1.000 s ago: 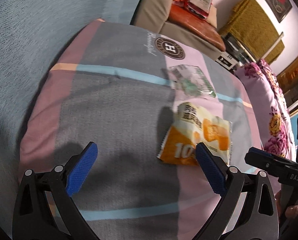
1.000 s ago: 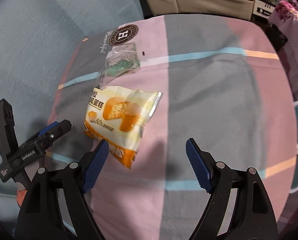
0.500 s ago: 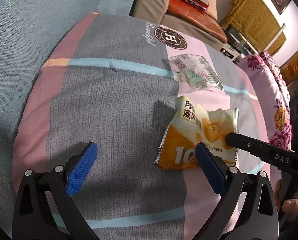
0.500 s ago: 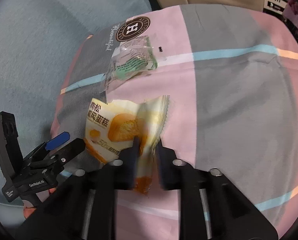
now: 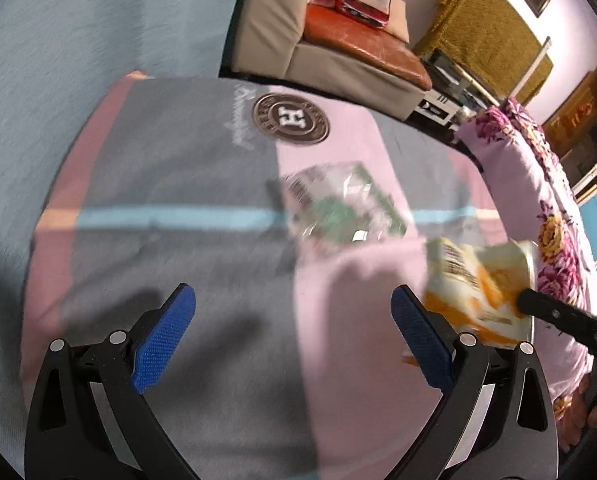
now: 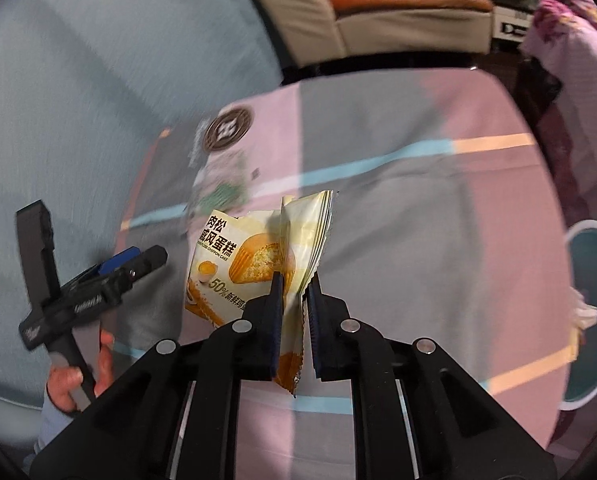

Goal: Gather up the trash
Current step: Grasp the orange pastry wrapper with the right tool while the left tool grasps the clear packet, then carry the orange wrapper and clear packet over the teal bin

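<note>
Pink-and-grey bedding (image 6: 438, 240) fills the scene. Right gripper (image 6: 294, 312) is clamped on the cake wrapper (image 6: 250, 256), lifted; left gripper (image 5: 294, 336) gapes near the clear wrapper (image 5: 338, 208), likely next to grasp.

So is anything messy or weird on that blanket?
Yes. A crumpled clear wrapper with green print lies loose on the striped blanket, which is litter. The yellow cake wrapper is folded and pinched in the right gripper. The left gripper is open and empty.
</note>
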